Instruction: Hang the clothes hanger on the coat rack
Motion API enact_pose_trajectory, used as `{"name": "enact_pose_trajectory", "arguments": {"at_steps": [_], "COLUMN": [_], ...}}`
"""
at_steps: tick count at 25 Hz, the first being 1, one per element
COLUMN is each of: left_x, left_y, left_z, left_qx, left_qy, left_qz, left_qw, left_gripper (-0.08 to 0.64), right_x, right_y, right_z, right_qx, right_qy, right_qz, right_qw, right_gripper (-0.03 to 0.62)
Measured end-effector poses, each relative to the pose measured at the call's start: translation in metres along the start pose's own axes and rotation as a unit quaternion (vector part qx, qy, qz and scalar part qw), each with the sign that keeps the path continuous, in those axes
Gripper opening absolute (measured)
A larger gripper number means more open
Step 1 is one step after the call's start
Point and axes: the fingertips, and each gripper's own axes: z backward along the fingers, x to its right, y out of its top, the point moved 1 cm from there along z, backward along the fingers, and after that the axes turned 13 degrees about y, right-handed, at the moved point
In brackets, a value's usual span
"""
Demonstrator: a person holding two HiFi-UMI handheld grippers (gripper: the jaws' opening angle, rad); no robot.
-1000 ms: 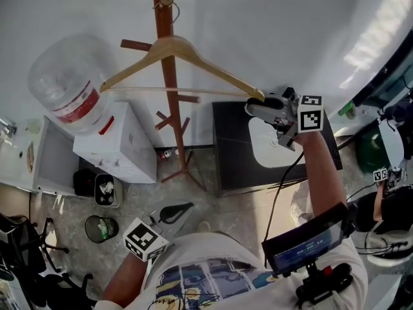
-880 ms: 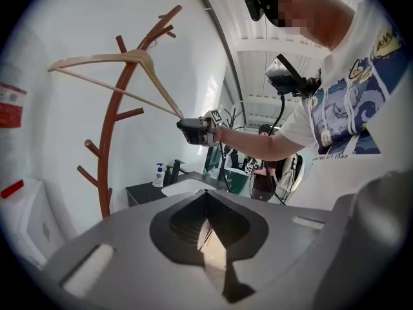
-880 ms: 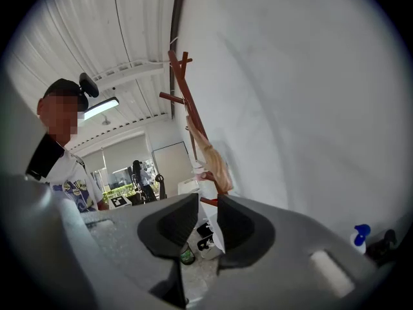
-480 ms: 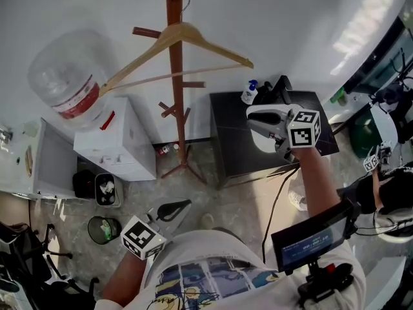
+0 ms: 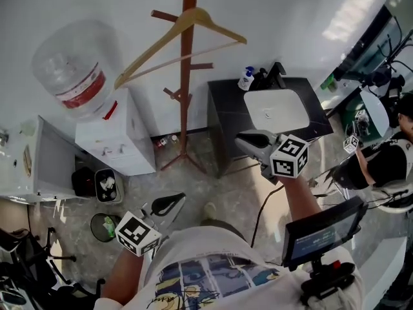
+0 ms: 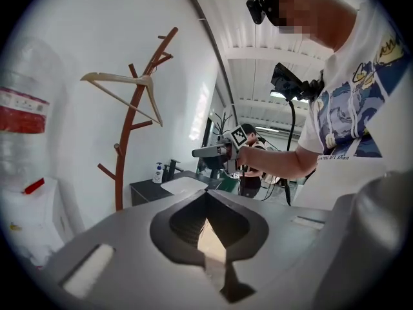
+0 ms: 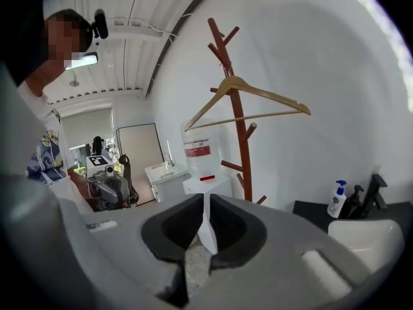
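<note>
Grippers sit low and empty, clear of the work. The left gripper (image 5: 166, 205), at 7 o'clock, has its jaws together. The right gripper (image 5: 245, 141), at 2 o'clock, has just been closing on nothing. Beyond, at 12 o'clock, the wooden clothes hanger (image 5: 193, 28) hangs on the coat rack (image 5: 186, 108), so the job looks done.

One clothes hanger (image 5: 216, 24), one coat rack (image 5: 186, 108), two grippers (image 5: 171, 202) (image 5: 242, 139), one water jug (image 5: 68, 63), one soap bottle (image 5: 246, 78)

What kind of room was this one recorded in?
Probably an office or workshop utility corner: a water dispenser beside a coat rack carrying a hanger, and a dark cabinet with a sink and soap bottle.
</note>
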Motion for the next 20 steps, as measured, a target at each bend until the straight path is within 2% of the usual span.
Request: {"name": "enact_pose_trajectory", "arguments": {"at_steps": [4, 10, 20], "left_x": [0.0, 0.01, 0.03], "left_y": [-0.002, -0.001, -0.015], "left_z": [0.023, 0.049, 0.085], "left_qx": [0.003, 0.0, -0.003], "left_qy": [-0.005, -0.022, -0.038], "left_qz": [0.0, -0.003, -0.01], "left_qw": [1.0, 0.9997, 0.9992], "left_gripper": [0.003, 0.003, 0.003], "right_x": [-0.042, -0.096, -0.182], "right_y": [-0.003, -0.012, -0.037], "right_z": [-0.011, -0.017, -0.034], "right_qx": [0.008, 0.016, 0.036], "right_qy": [-0.027, -0.064, -0.073], "right_qz": [0.017, 0.02, 0.019], "right_qw": [0.999, 0.998, 0.996], "right_gripper": [0.003, 0.003, 0.003]}}
